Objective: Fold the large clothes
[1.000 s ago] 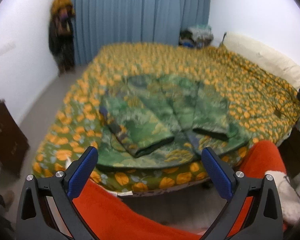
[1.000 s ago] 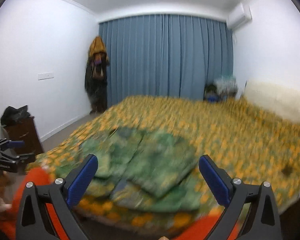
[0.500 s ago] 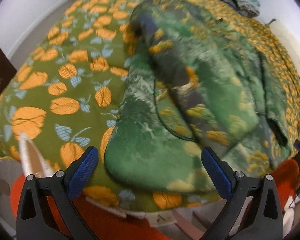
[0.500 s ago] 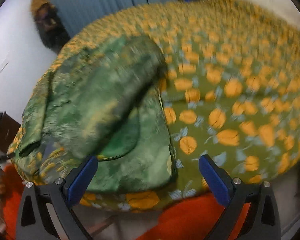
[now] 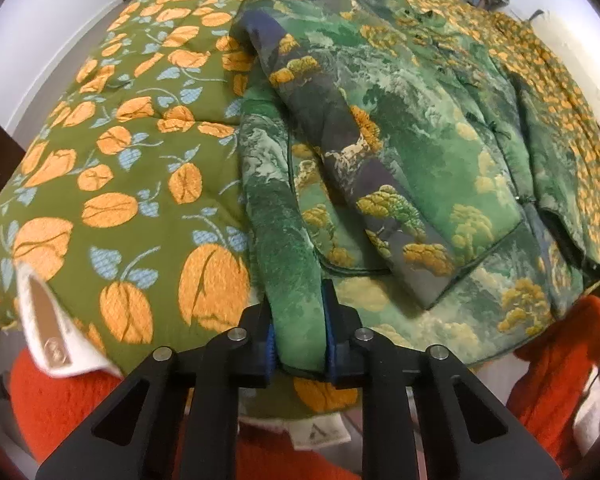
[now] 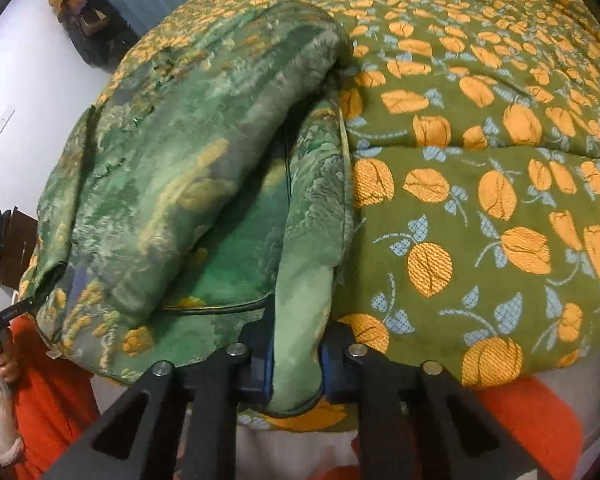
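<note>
Jacket axis: I see it running away from my grippers, hem nearest.
Look: green landscape print, sleeves folded in.
Left gripper: just closed, clamped on hem.
Right gripper: same.

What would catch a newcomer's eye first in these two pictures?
The green landscape-print jacket, lying on the bed with its sleeves folded in. Next, the bedspread beneath it, olive with big orange fruit. The left gripper and right gripper have just closed on the jacket's near hem corners.
</note>
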